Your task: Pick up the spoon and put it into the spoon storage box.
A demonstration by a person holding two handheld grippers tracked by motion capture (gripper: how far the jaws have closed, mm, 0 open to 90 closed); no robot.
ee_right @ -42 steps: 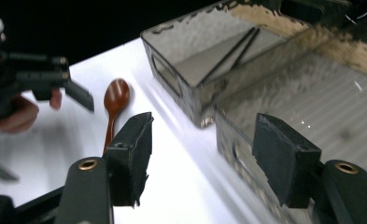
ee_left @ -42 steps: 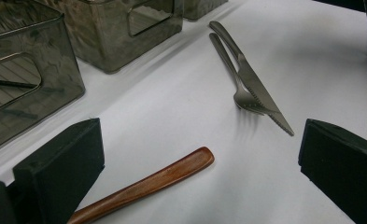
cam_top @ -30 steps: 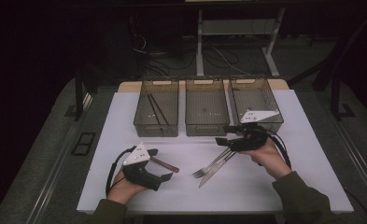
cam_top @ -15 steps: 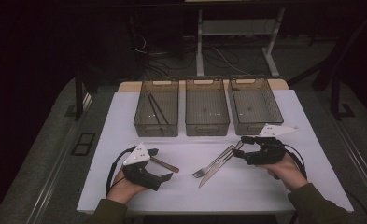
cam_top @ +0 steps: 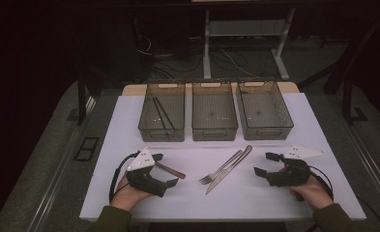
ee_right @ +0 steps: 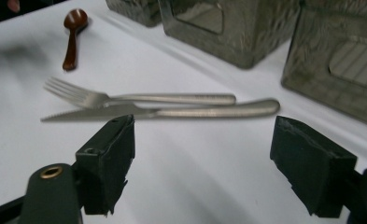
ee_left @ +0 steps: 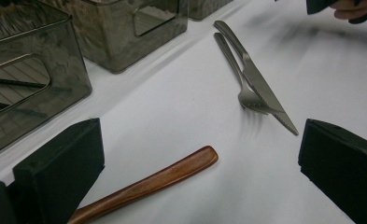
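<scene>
A steel fork (cam_top: 211,176) and knife (cam_top: 219,182) lie side by side on the white mat (cam_top: 255,203), in front of the middle bin. My right gripper (cam_top: 265,164) rests to their right, low over the mat and pointing at them. Its jaws have just been opening and nothing is between them; the right gripper view has the fork (ee_right: 125,98) and knife (ee_right: 195,112) lying beyond the open right gripper (ee_right: 209,163). My left gripper (cam_top: 166,170) is open at the near left, with the brown wooden spoon (cam_top: 175,172) lying loose between its jaws, handle (ee_left: 148,184) on the mat.
Three clear bins stand in a row at the back of the mat: the left bin (cam_top: 162,130) holds dark chopsticks (cam_top: 162,113); the middle bin (cam_top: 214,131) and right bin (cam_top: 267,129) hold nothing I can make out. The table drops off beyond the mat's edges.
My right gripper has drawn away from the cutlery handles, moving right, toward the person and down to the mat. The left hand, spoon, fork and knife have stayed put.
</scene>
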